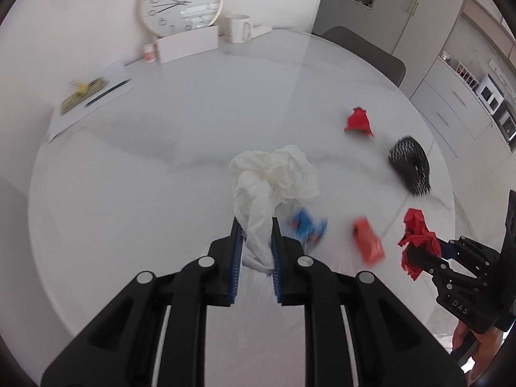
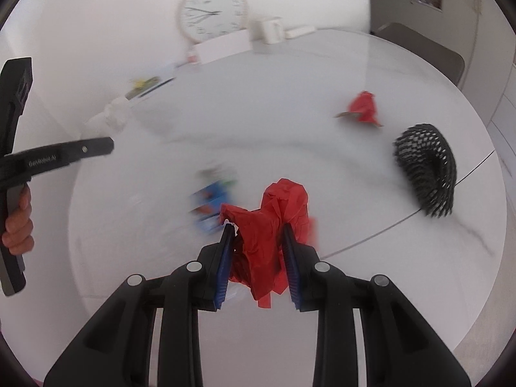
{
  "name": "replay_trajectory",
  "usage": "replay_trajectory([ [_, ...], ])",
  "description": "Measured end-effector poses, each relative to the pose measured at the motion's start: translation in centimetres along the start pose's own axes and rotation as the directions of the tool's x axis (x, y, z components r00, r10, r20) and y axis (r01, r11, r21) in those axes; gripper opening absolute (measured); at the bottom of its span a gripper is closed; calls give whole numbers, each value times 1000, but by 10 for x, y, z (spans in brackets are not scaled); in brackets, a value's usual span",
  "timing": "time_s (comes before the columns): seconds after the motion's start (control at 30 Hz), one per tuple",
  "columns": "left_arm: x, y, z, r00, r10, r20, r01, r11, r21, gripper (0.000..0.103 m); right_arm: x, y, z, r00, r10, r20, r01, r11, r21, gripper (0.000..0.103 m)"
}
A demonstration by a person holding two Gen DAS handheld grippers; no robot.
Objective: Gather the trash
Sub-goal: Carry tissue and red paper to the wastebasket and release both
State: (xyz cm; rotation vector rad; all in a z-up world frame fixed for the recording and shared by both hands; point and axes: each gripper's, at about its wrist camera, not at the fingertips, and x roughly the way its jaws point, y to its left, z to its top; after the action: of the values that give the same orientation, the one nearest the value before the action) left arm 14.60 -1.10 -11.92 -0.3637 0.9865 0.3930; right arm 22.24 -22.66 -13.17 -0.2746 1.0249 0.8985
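Note:
My left gripper [image 1: 255,225] is shut on a crumpled white tissue [image 1: 277,171], which hangs above the round white table [image 1: 129,193]. My right gripper [image 2: 258,229] is shut on a crumpled red paper [image 2: 277,206], also held off the table. In the left wrist view the right gripper [image 1: 419,251] shows at the right edge with its red paper [image 1: 416,225]. On the table lie another red crumpled piece [image 1: 358,121], a blurred blue wrapper [image 1: 308,225] and an orange-red packet [image 1: 367,238]. A black mesh basket [image 2: 425,171] lies tipped on its side at the right.
At the table's far side a wall clock [image 1: 180,1] leans behind a white card [image 1: 188,45], with a mug [image 1: 238,28] and a small pot [image 1: 149,53]. A sheet with a pen and clipped notes [image 1: 87,92] lies far left. A chair [image 1: 367,51] and cabinets [image 1: 451,74] stand to the right.

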Motion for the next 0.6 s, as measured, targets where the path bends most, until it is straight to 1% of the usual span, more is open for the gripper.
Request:
replay_trajectory([
  [0.17, -49, 20, -68, 1000, 12, -5, -12, 1000, 1, 16, -30, 75, -50, 999, 32, -12, -33, 999, -33, 30],
  [0.27, -72, 32, -108, 1000, 24, -7, -24, 1000, 6, 16, -41, 110, -82, 999, 44, -26, -45, 998, -49, 30],
  [0.33, -85, 40, -135, 1000, 18, -14, -18, 1000, 13, 16, -47, 134, -105, 998, 53, -36, -54, 997, -50, 30],
  [0.43, -99, 48, -168, 1000, 20, -24, -19, 999, 29, 16, -54, 159, -133, 997, 54, -47, -57, 997, -45, 30],
  [0.47, -103, 52, -182, 999, 15, -33, -14, 999, 30, 16, -56, 164, -138, 997, 54, -49, -56, 998, -42, 30],
  [0.6, -111, 60, -217, 998, -4, -60, 6, 999, 37, 16, -63, 181, -160, 997, 48, -64, -50, 998, -38, 30],
])
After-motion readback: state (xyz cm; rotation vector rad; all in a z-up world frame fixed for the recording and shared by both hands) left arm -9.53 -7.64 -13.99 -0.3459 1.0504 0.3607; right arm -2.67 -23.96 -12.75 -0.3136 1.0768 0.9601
